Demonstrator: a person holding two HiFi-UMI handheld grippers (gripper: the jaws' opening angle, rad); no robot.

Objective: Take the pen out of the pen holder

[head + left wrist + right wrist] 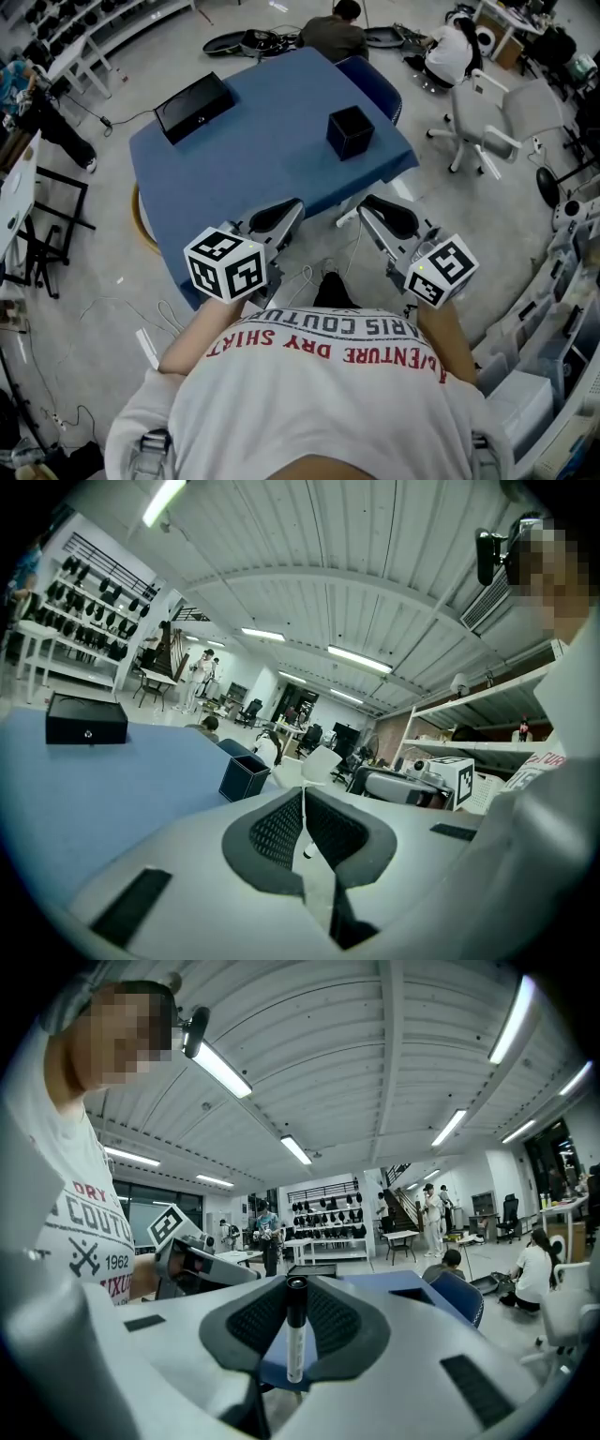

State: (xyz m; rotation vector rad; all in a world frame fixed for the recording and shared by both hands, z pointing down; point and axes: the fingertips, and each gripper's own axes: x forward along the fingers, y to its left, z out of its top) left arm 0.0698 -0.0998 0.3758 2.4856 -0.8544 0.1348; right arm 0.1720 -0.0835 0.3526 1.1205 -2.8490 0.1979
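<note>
The person's white T-shirt (319, 394) fills the bottom of the head view. Its red print reads upside down from there as "DRY SHIRT", with parts of "COUTURE" and "ADVENTURE". The right gripper view catches "DRY", "COUTU" and "1962" on the same shirt.

Both grippers are held out level from the chest, just short of the near edge of the blue-covered bench (253, 159). The right gripper (367, 204) has its fingers (248, 1321) closed on the pen (294, 1335). It is a white marker with a black cap, upright between the black ribbed pads, cap end up. Whatever print runs along its barrel is too small to read.

The left gripper (295, 206) has its fingers (281, 832) brought together with only a thin slit between the pads, and it holds nothing. Each gripper carries a white cube with black square markers (230, 264).

The pen holder (350, 131), a black open-topped square cup, stands on the right part of the bench, well apart from the pen. A flat black box (192, 106) lies on the far left part of the bench. Beyond the bench two people sit low to the floor, and white office chairs (487, 117) stand to the right.
</note>
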